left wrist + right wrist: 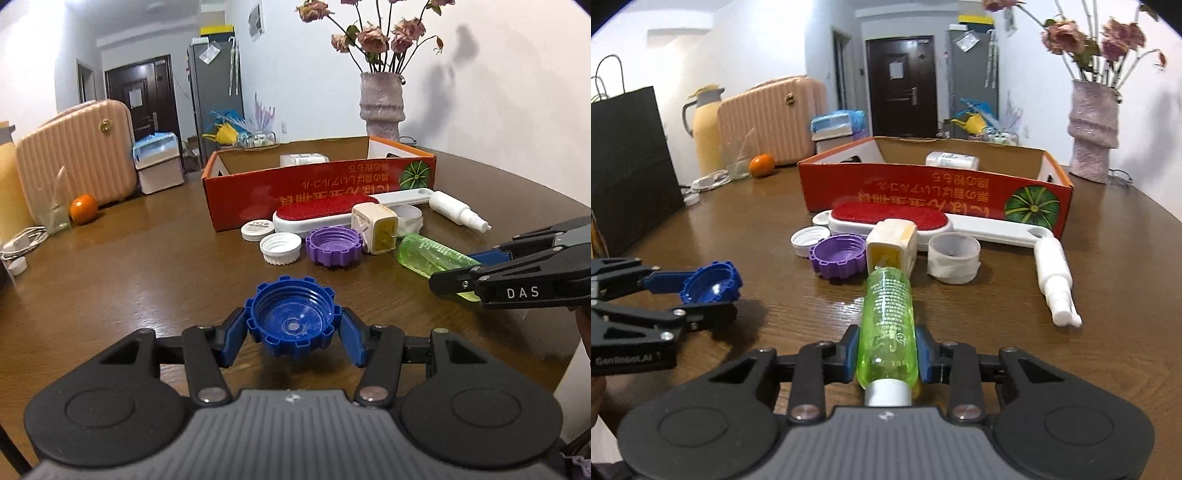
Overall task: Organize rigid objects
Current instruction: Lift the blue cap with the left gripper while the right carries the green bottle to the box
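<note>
Two grippers each hold something above the brown wooden table (129, 266). At lower centre of the left wrist view, the left gripper (293, 328) pinches a blue notched plastic cap (291, 319), open side up. At lower centre of the right wrist view, the right gripper (886, 356) clamps a clear green plastic bottle (886, 321) near its white cap. Beyond stands an orange cardboard box (923, 188).

Pink suitcase (75, 155), orange (84, 209), vase (381, 107) of perhaps dried roses, black bag (629, 166) beyond.
</note>
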{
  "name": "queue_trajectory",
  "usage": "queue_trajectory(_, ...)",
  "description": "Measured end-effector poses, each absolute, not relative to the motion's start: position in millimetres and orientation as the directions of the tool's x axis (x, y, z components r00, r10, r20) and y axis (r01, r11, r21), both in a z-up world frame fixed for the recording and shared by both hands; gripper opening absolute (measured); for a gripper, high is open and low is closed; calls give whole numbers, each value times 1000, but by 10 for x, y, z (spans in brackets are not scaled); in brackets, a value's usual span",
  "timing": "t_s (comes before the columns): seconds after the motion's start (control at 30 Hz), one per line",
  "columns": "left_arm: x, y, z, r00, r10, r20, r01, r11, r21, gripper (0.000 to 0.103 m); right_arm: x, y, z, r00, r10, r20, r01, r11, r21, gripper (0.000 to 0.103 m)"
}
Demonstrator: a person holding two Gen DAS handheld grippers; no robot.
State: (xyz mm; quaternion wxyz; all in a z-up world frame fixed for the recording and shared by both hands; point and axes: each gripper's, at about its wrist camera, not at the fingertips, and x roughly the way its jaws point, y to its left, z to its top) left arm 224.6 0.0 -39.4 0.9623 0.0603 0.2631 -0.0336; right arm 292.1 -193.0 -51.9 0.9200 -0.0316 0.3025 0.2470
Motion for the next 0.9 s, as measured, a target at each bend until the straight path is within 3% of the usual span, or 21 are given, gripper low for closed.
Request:
queue_trajectory(0.4,1710,-62,-188,924,4,-383,29,996,83,55,2162,-2083,-285,817,364,-447,-365,927,87,30)
queue_trajectory(0.7,1316,-81,-84,944,3,-329,22,997,73,55,1830,-2089,-191,850,352,-391,-349,934,80,30)
queue_trajectory(0.9,1306,-52,-85,942,3,-337,19,998,62,55,1841,-2075,-194,853,347,-391,-351,934,63,30)
